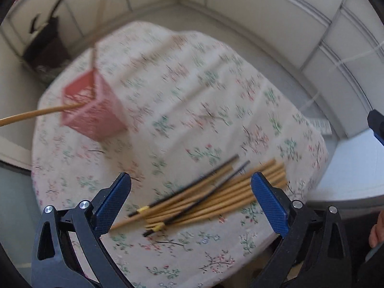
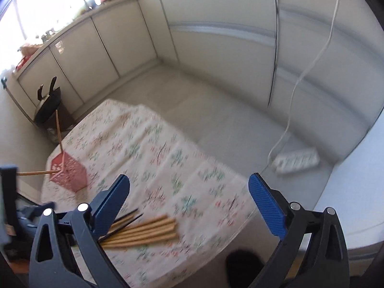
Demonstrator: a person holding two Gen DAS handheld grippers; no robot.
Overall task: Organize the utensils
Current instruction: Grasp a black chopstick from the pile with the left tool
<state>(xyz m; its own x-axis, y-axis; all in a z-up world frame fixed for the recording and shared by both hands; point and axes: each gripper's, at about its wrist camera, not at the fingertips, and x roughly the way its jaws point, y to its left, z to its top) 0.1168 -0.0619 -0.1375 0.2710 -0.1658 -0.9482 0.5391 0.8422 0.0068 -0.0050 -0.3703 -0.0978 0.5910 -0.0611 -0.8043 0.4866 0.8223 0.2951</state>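
Left gripper [image 1: 190, 196], jaws wide and empty, hovers over the chopsticks [image 1: 211, 201] heaped on the floral cloth [image 1: 168, 84]; right gripper [image 2: 189, 200], equally spread and empty, hangs just right of them. Beyond stands a pink holder [image 1: 92, 105] with two sticks.

Floral tablecloth [image 2: 168, 158]: cream with pink and green sprigs, covers the table, creased across the middle. Floor [image 2: 204, 100]: pale grey tile, on the far and right sides of the table. Cabinets [image 2: 100, 38]: white doors in a row along the far wall, cluttered counter above under bright window light. Bin [image 2: 48, 110]: dark, on the floor at the table's far left corner, black handles sticking up. Power strip [image 2: 297, 159]: white, on the floor to the right, its cable [image 2: 312, 57] running up the wall.
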